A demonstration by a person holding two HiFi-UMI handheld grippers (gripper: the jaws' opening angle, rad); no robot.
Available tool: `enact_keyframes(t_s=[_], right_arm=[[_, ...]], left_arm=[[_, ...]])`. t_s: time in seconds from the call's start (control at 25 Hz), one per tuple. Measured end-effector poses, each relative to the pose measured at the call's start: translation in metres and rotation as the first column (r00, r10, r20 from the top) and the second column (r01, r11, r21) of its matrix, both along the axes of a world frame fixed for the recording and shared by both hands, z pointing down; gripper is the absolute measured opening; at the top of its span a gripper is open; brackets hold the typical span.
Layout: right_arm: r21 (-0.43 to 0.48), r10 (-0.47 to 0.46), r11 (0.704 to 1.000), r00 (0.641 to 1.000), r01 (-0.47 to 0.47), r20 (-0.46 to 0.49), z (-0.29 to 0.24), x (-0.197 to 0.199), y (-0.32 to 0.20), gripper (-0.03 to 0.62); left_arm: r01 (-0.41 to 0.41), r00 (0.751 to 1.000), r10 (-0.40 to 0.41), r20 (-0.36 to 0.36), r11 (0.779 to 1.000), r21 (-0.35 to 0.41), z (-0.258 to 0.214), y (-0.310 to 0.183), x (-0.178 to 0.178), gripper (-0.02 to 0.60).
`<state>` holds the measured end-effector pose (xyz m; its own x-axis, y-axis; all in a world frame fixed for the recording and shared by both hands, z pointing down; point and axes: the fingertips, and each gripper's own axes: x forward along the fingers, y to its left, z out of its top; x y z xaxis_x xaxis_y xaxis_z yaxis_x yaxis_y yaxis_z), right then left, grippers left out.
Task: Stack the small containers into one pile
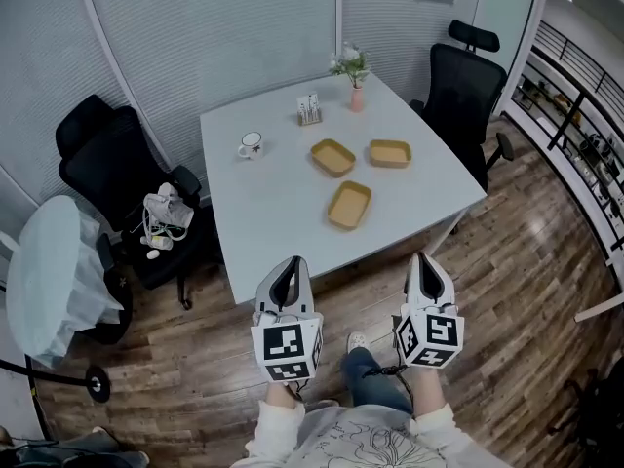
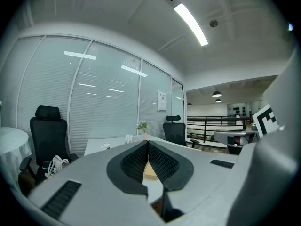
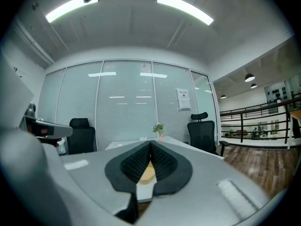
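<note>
Three shallow tan containers lie apart on the white table (image 1: 273, 213): one at the centre (image 1: 332, 157), one to its right (image 1: 390, 153), and one nearer me (image 1: 349, 205). My left gripper (image 1: 286, 269) and my right gripper (image 1: 425, 263) hover side by side short of the table's near edge, above the wooden floor. Both are shut with nothing between the jaws. In the left gripper view the shut left gripper (image 2: 147, 144) hides most of a tan container (image 2: 149, 173). The right gripper (image 3: 150, 144) likewise lets only a strip of a tan container (image 3: 147, 174) show.
A white mug (image 1: 251, 145), a small card holder (image 1: 309, 109) and a pink vase with flowers (image 1: 354, 76) stand at the table's far side. Black office chairs stand at the left (image 1: 122, 178) and back right (image 1: 463, 91). A railing (image 1: 575, 96) runs along the right.
</note>
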<state>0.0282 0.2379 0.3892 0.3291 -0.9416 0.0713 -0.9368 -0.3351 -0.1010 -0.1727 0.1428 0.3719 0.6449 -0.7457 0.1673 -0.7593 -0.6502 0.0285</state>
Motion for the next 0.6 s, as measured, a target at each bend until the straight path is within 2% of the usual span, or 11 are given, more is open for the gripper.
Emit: enact_keyframes(t_s=[0.32,0.6], right_arm=[[0.021,-0.08,0.997,0.997,0.08,0.014,-0.012,0.077,-0.089,0.012],[-0.008,-0.138,0.99,0.988,0.138,0.063,0.009,0.108,-0.137,0.012]], left_arm=[[0.08,0.997,-0.08,-0.001,0.997,-0.004,-0.007,-0.07,0.067,0.006],[0.113,0.993,-0.113,0.02,0.993,-0.036,0.007,-0.105,0.105,0.006]])
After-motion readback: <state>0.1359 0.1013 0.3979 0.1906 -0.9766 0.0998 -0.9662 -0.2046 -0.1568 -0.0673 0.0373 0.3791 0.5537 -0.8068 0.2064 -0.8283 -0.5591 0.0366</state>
